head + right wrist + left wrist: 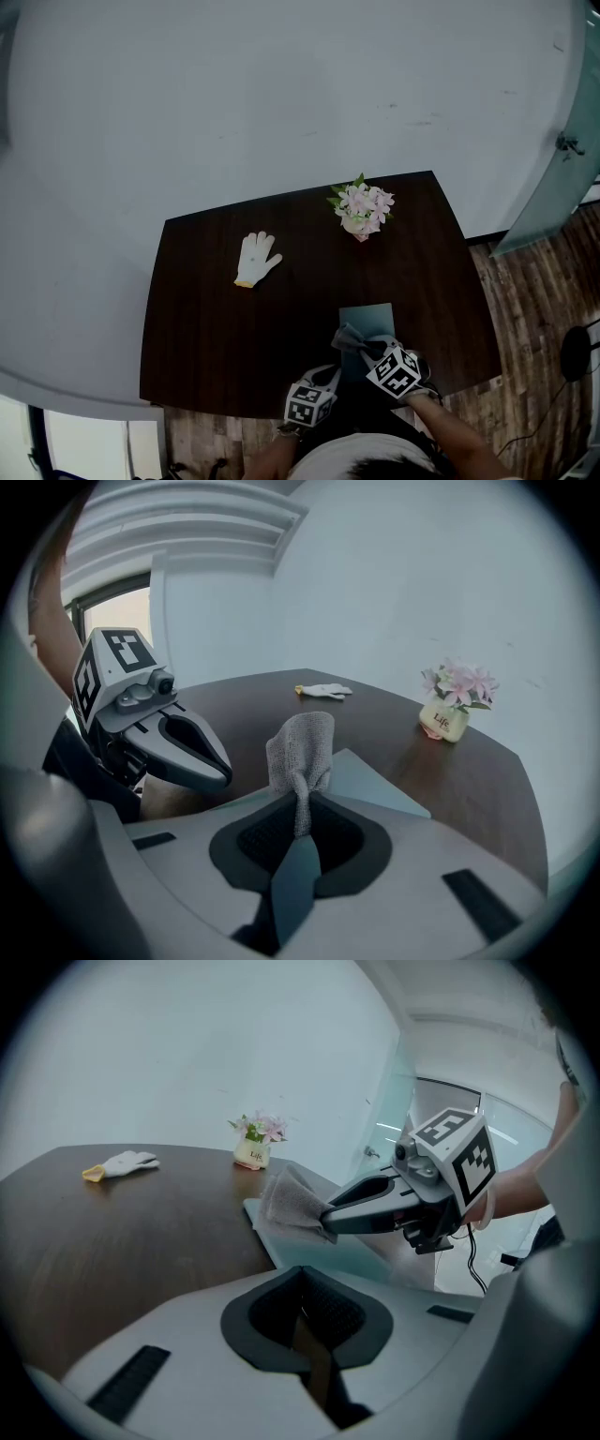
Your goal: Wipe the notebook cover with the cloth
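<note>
Dark tabletop (206, 319) is carrying everything. Notebook (367, 317) is lying flat by the front edge, right of centre. Right gripper (300, 832) is pinching the cloth (302, 752) by its gathered end, and the rest is fanning out over the notebook's near end; contact unclear. Left gripper (305, 1326) is hovering just beside it, jaws pressed together, empty. Glove (256, 258) is lying mid-left. Flowers (363, 206) are standing at the back edge.

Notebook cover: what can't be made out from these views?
Head view: near end of the notebook hidden under the cloth and right claw.
Left gripper view: its near edge cut off by the left claw body.
All views: dirt on the cover, too small and dim.
</note>
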### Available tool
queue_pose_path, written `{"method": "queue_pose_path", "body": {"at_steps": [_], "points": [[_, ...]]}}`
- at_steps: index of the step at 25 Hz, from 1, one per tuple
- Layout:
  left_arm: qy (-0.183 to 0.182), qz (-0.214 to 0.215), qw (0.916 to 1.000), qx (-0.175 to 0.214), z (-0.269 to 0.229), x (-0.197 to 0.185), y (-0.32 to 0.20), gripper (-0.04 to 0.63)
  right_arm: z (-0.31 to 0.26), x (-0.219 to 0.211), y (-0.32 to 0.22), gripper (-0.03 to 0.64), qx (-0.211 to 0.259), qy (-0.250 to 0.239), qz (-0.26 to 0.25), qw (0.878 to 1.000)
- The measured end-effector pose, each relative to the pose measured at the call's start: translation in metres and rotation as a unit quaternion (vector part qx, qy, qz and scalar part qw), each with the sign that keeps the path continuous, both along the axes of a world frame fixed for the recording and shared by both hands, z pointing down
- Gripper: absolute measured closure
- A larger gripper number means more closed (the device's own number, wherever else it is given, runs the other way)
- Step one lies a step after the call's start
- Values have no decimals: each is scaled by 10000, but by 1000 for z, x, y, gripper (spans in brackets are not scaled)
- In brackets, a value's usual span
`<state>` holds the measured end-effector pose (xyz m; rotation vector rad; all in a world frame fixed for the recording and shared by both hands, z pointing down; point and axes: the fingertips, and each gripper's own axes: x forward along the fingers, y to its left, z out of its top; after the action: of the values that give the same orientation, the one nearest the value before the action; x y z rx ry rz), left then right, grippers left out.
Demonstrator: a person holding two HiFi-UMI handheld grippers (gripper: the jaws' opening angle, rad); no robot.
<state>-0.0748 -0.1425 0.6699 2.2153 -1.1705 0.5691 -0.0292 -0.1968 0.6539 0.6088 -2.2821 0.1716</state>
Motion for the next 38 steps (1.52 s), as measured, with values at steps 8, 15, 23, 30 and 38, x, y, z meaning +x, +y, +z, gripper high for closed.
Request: {"method": "queue_pose_path", "body": {"at_steps": [8,15,23,30,38], "points": [[63,80,9999,-113,5,6,16,577,12,-31,19,569,-92,221,-636,9977],[-41,197,9993,-304,15,12,25,577,25,-39,32,569,-172,520,-955,9939],[-81,185,9982,-571,23,14,33,577,31,-24,32,569,-238,664,-900,9934],[-113,190,9984,-528,23,15,30,577,31,-3,29,569,-241,717,-762,9942],[-209,167,9986,-446,23,18,30,577,32,25,28,569,-236,721,-585,9954]]}}
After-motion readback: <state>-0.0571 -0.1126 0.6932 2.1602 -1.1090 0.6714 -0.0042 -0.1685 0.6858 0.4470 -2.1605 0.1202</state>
